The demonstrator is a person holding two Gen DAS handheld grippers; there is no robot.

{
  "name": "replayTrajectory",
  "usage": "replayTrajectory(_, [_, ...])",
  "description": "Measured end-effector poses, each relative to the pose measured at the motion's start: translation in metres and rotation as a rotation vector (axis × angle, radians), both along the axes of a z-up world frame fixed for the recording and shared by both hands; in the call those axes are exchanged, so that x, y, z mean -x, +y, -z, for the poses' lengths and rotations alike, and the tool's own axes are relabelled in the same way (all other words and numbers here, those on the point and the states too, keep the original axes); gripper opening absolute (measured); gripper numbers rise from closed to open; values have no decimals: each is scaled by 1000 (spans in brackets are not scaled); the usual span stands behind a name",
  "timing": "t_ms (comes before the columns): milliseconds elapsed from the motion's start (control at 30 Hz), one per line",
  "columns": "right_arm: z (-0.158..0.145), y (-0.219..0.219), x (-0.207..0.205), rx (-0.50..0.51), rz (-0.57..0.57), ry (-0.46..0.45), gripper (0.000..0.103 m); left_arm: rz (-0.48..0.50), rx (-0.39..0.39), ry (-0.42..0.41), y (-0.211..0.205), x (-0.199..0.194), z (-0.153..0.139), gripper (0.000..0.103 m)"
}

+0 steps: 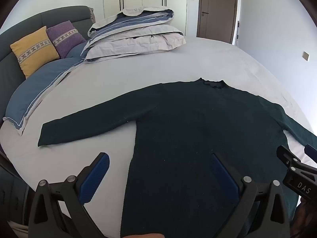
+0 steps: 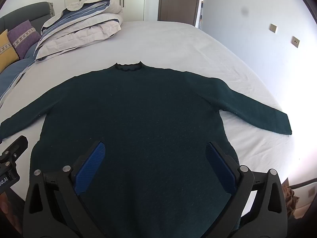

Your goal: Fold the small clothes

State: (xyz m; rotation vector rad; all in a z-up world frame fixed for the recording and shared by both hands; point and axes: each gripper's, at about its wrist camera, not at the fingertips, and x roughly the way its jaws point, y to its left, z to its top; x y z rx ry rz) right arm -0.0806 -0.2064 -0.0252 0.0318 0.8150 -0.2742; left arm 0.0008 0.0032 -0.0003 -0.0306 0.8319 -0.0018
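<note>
From the left wrist, the left tongs (image 1: 160, 170) stand released and wide, empty, over the left edge of a dark green sweater (image 1: 198, 129) spread flat on the bed (image 1: 138, 69); its left sleeve stretches out ahead-left.

From the right wrist, the right tongs (image 2: 155, 159) gape released above the sweater's (image 2: 138, 109) lower body, nothing gripped, collar straight ahead. Folded bedding (image 2: 79, 25) lies far ahead-left.
</note>
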Motion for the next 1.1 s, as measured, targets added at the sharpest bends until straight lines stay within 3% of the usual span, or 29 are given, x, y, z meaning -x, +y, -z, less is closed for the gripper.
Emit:
replayTrajectory(100, [0,0,0,-3,0,1,103,-3,18,5,6,-1,0,103])
replayTrajectory(133, [-1,0,0,-3,0,1,103,-3,-36,-6,-2,1,2,103])
replayTrajectory(1100, [6,6,2,-2,-4,3,103,-18,-18,-10,7,5,0,103])
